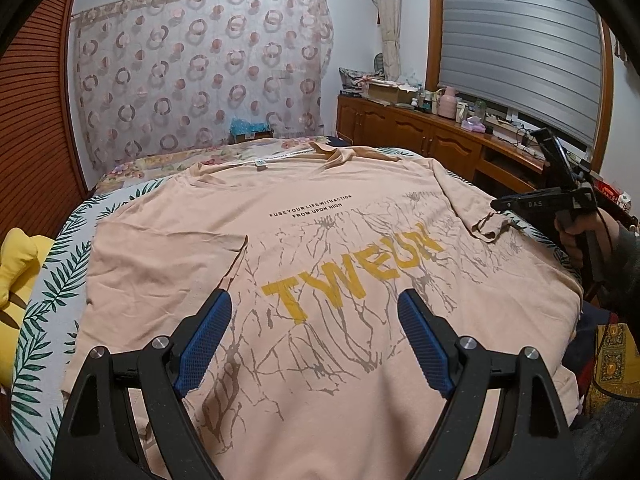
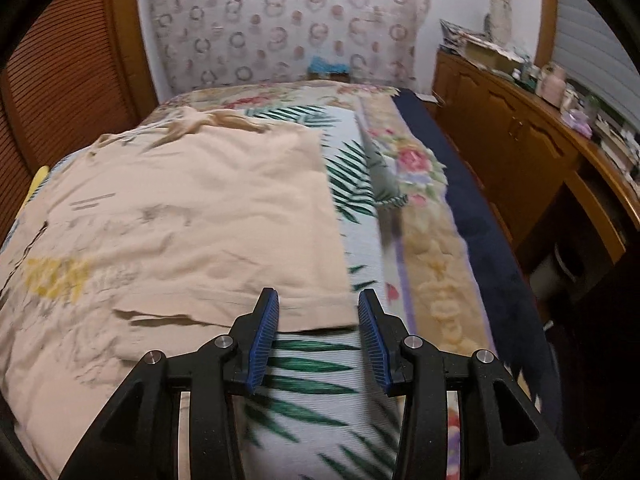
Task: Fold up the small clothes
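A home bedroom, a bed under a leaf-print cover, flowered blanket alongside, ring-patterned curtain on the far wall, louvred wooden doors, low wooden cabinets cluttered with bottles and boxes, shuttered window

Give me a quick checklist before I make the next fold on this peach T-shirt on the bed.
1. Left tool open, holding nothing: ok; it sits over the T-shirt print.
2. Right tool free of cloth: ok; its pads stand apart over the leaf-print sheet, beside the T-shirt's lower right corner.
3. Left sleeve folded in over the body: ok.
4. Right sleeve folded in: ok, though its cuff lies crumpled.
5. T-shirt flat: not ok, light wrinkles, and the neckline is bunched.
6. Hem edges lined up: cannot tell; the right wrist view is blurred.
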`<state>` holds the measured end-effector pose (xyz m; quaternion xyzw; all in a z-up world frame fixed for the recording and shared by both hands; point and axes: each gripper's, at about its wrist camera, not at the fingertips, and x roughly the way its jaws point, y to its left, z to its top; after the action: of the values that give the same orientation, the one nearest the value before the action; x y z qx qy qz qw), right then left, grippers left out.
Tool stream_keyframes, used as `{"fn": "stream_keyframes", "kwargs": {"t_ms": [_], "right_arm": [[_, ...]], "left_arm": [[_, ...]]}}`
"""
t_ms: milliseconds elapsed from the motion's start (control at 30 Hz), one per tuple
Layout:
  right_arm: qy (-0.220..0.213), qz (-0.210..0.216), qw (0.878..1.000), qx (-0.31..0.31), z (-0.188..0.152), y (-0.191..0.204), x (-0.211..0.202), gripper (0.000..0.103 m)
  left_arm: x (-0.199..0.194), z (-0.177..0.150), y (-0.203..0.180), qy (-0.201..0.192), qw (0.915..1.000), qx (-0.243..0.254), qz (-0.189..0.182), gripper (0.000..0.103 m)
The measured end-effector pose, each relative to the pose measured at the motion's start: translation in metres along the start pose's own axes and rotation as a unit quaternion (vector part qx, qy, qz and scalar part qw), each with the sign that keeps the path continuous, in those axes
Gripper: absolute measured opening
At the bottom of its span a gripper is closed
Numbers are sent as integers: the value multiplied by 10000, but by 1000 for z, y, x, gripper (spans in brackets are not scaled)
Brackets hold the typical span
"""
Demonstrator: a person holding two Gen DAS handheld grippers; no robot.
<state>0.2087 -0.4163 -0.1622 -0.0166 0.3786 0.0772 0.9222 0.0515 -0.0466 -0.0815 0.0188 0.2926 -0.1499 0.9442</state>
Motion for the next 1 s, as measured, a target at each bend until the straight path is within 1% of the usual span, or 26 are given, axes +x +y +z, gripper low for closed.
{"fn": "stream_keyframes", "kwargs": {"t_ms": [100,200,233,300,333,367,467,600,733,900,1000], "right_arm": [[-31,36,10000,27,0,10,3,43],[-30,83,9999,-83,3,14,5,43],[-24,167,9997,-170,3,16,3,40],[-18,369,9987,-343,4,18,1,14],[10,497,9979,-418,4,19,0,9],[29,581,9973,-451,6,20,0,8],[-67,658,9963,-542,14,27,-3,7],[-325,918,9933,-628,29,45,-17,6],[-495,1185,9884,-812,46,73,-25,6],[-565,1519,9806,-1100,61,114,-25,6],[-574,1634,9772,-1231,67,133,-22,7]], "left_arm": [[-1,0,0,31,10000,8,-4,86],[-1,1,1,42,10000,-7,-12,86],[-3,2,2,38,10000,-25,-14,86],[-6,4,4,25,10000,-33,43,86],[-8,5,5,5,10000,-39,71,86],[-9,6,7,-8,10000,-50,83,86],[-17,9,12,-90,9998,-119,105,86],[-25,10,15,-182,9996,-176,133,86],[-28,10,16,-216,9995,-190,130,86],[-28,10,17,-220,9994,-217,127,86],[-29,9,19,-231,9993,-246,135,86]]}}
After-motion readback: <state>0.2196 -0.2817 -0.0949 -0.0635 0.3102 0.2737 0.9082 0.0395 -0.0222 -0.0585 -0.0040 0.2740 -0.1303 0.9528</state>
